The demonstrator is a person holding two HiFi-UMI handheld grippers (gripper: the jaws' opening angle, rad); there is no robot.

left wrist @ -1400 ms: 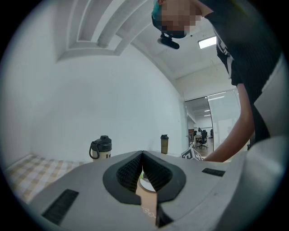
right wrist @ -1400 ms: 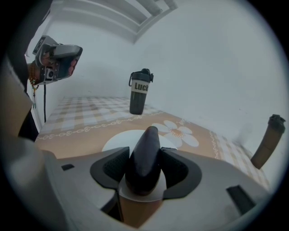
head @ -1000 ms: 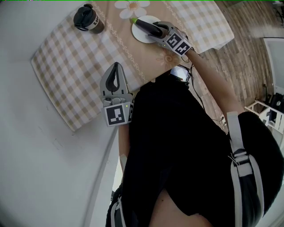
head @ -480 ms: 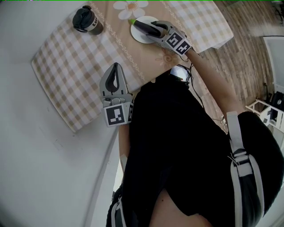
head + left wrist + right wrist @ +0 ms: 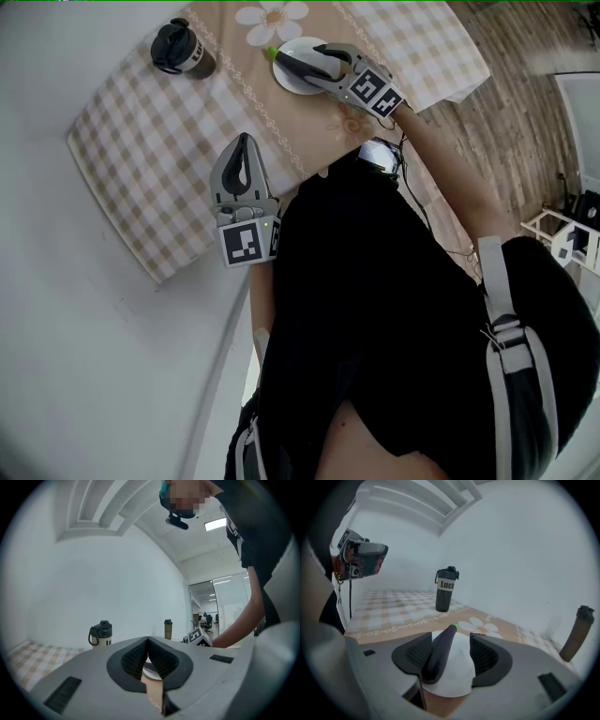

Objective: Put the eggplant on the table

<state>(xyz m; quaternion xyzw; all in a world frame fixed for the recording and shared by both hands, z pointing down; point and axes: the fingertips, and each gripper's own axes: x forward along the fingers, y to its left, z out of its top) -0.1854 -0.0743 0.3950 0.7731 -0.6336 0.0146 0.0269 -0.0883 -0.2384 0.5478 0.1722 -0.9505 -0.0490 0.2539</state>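
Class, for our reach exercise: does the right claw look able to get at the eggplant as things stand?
Likely yes: the right claw is open astride the eggplant on the white plate, nothing between them.

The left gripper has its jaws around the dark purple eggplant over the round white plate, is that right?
No, it is the right gripper whose jaws stand apart around the dark purple eggplant over the round white plate; the right gripper view shows it. The left gripper is shut, empty.
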